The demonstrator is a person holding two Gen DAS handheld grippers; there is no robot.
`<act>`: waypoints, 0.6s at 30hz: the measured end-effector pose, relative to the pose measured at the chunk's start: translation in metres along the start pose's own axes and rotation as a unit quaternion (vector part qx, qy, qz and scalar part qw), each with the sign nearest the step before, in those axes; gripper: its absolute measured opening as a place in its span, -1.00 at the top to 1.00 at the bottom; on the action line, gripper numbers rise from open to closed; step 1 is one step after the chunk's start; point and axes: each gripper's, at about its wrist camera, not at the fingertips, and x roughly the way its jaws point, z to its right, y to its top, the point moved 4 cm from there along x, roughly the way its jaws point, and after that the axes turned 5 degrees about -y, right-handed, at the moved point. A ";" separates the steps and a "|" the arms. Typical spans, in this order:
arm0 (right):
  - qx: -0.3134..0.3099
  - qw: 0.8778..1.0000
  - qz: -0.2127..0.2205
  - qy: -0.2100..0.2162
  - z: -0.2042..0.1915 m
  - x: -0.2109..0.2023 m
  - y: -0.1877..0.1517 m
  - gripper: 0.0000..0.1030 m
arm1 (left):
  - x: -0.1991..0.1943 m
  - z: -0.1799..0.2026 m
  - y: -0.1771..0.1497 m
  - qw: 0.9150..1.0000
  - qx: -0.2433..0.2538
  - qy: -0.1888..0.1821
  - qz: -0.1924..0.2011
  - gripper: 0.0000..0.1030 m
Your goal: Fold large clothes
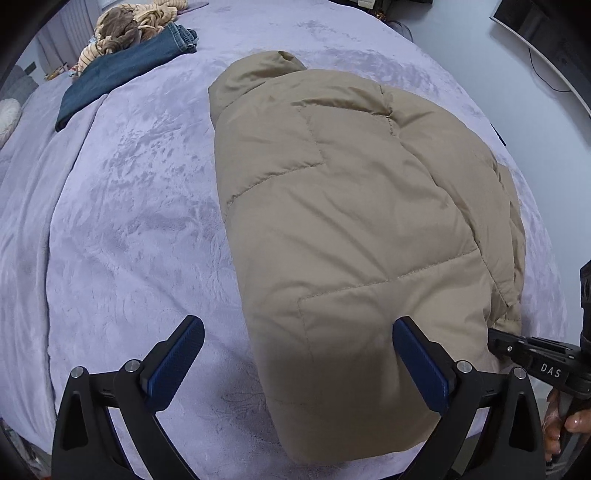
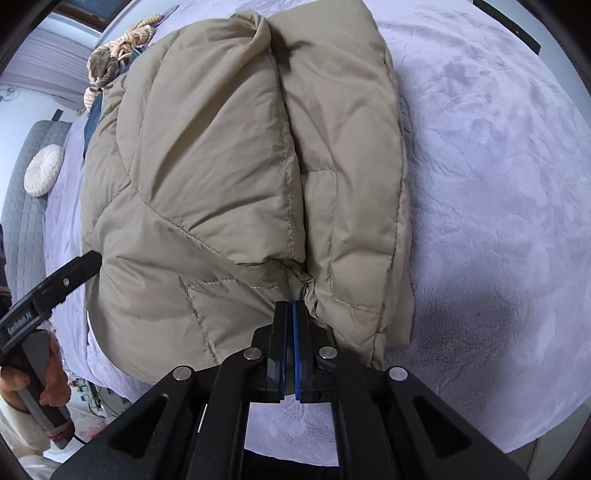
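A tan puffer jacket [image 1: 351, 221] lies folded in a thick bundle on the lilac blanket [image 1: 129, 221]. My left gripper [image 1: 298, 325] hangs open over the bundle's near left corner, one pad over the blanket and one over the jacket, gripping nothing. In the right wrist view a sleeve is folded across the jacket [image 2: 221, 166] and ends in a gathered cuff [image 2: 308, 286]. My right gripper [image 2: 291, 306] is shut with its tips at that cuff, pinching a small bit of its fabric. The left wrist view shows the right gripper [image 1: 493, 334] at the bundle's right edge.
Folded blue jeans [image 1: 122, 70] and a heap of brown and striped clothes [image 1: 129, 26] lie at the far left of the bed. A round white cushion [image 2: 44, 170] leans on a grey quilted headboard [image 2: 26, 221]. A person's hand [image 2: 51, 369] holds the left gripper's handle.
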 end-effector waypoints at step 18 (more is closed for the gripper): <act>0.035 0.997 0.055 -0.039 -0.046 -0.040 -0.020 -0.08 | -0.032 -0.037 -0.028 1.000 -0.003 -0.004 0.001 -0.99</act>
